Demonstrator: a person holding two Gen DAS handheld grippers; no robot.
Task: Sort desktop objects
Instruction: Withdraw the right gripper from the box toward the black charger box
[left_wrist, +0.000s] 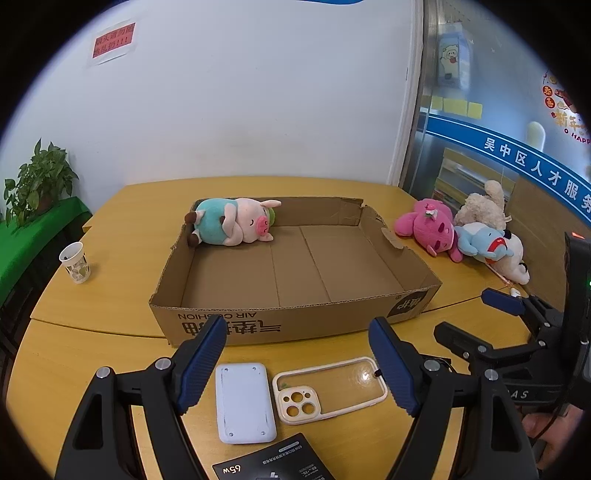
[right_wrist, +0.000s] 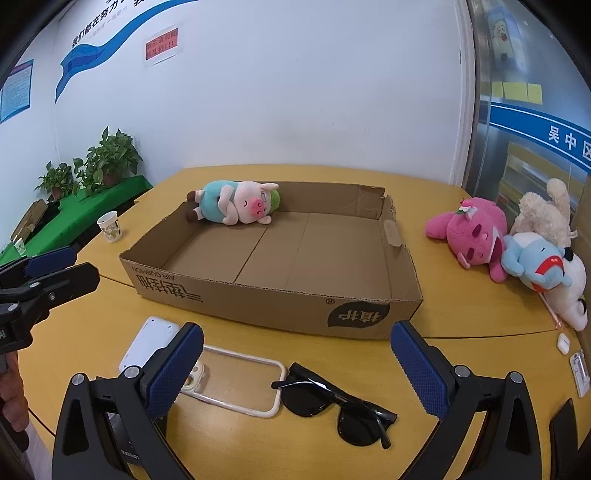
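Yellow bench (right_wrist: 122, 369), white wall behind, pretty standard office corner setup. Nearest to the cameras are the small flat things: a white power bank (left_wrist: 245, 400), a clear phone case (left_wrist: 328, 387) lying just beside it, a black leaflet (left_wrist: 273, 461) at the very front edge, and a pair of sunglasses (right_wrist: 340, 410) right next to the case on the right side.

Both grippers hover above this stuff with nothing held. The left gripper (left_wrist: 297, 365) has its fingers spread wide over the power bank and the case; the right gripper (right_wrist: 297, 373) has its fingers wide too, framing the case and sunglasses.

Honestly the risk is how packed it all is. Drop down on the case and one finger probably nudges the power bank or the sunglasses along. The case is thin and flat, so it could just skid instead of lifting. Both grippers sit close together as well, so going for the same item would mean a bump.

Further back is the cardboard box (right_wrist: 229, 291), with a pig plush (right_wrist: 236, 206) in its far corner. Off to the right, outside the box, a pile of plush toys (right_wrist: 517, 247) leans near the bench edge, and a paper cup (left_wrist: 75, 262) stands on the far left.
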